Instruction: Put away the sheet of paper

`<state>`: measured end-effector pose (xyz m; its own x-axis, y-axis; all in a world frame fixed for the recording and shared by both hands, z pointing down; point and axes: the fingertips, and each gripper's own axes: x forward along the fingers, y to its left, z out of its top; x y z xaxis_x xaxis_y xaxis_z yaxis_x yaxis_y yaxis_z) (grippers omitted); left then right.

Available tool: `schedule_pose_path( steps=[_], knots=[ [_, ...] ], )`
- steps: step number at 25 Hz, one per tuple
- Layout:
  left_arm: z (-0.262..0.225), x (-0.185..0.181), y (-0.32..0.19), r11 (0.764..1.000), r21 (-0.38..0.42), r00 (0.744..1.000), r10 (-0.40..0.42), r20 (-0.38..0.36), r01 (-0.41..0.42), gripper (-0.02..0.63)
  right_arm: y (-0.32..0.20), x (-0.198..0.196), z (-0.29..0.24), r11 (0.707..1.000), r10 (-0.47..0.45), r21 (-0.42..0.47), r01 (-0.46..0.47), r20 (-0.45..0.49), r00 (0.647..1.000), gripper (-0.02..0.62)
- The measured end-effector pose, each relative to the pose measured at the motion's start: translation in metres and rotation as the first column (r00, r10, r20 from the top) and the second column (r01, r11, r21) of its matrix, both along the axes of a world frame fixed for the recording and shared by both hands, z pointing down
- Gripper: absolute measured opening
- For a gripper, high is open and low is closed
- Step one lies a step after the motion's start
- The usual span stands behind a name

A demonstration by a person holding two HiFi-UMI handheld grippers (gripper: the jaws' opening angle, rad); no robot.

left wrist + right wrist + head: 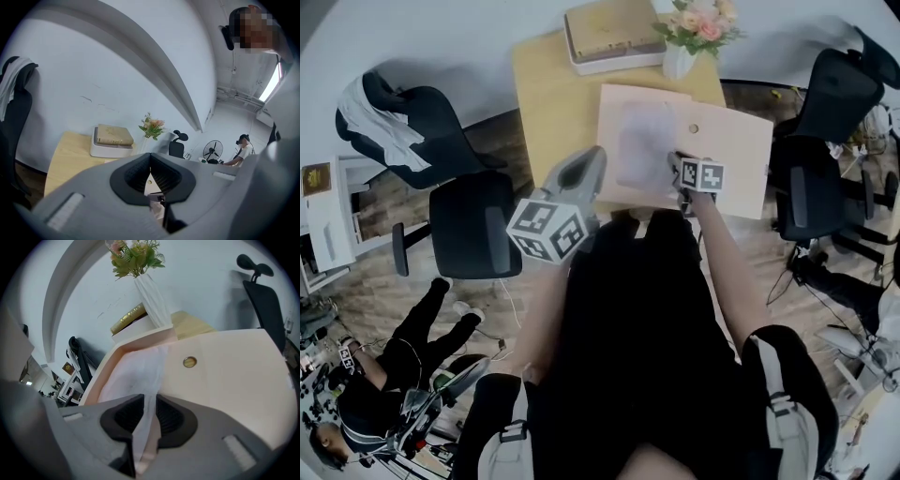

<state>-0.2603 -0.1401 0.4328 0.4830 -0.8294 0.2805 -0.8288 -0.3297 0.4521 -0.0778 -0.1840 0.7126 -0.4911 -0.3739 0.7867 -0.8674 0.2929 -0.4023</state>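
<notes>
Well, the right tongs (149, 403) are pinched on the sheet of paper (133, 373), its near edge lifted and running up between the two black pads. The rest of the sheet lies on the left half of an open peach folder (729, 155); the folder's right flap, with a small brass snap (189, 362), lies flat beside it. The left tongs (592, 161) are pressed together with nothing between them, held over the folder's near left corner and pointing level towards the wall.

The folder sits on a light wooden table (546, 98), and its right flap reaches past the table's right edge. The strip of table left of the folder is bare. At the far end, close behind the folder, stand a white tray (615, 64) with a tan book (607, 28) on it and a white vase (678, 62) of pink flowers (701, 19).

Black office chairs crowd both sides: one (473, 230) near the left corner, another (827, 98) on the right. A person (380, 384) sits on the wood floor, well to the left.
</notes>
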Motion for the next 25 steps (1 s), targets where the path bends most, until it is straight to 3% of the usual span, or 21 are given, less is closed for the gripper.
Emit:
schedule_pose_path(
  steps=[10,18,25],
  knots=[
    [-0.016,0.052,0.007,0.999,0.025,1.000,0.025,-0.010,-0.025,0.011,0.015,0.048,-0.045,0.999,0.018,0.037,-0.023,0.127,0.992,0.085],
    [-0.023,0.137,0.029,0.999,0.031,0.999,0.035,-0.031,-0.034,0.011,0.030,0.108,-0.106,0.983,-0.087,0.175,0.050,0.209,0.974,0.086],
    [-0.021,0.196,0.067,0.999,0.025,1.000,0.021,-0.021,-0.020,0.011,0.074,0.138,-0.156,0.954,-0.218,0.263,0.142,0.286,0.933,0.084]
  ],
)
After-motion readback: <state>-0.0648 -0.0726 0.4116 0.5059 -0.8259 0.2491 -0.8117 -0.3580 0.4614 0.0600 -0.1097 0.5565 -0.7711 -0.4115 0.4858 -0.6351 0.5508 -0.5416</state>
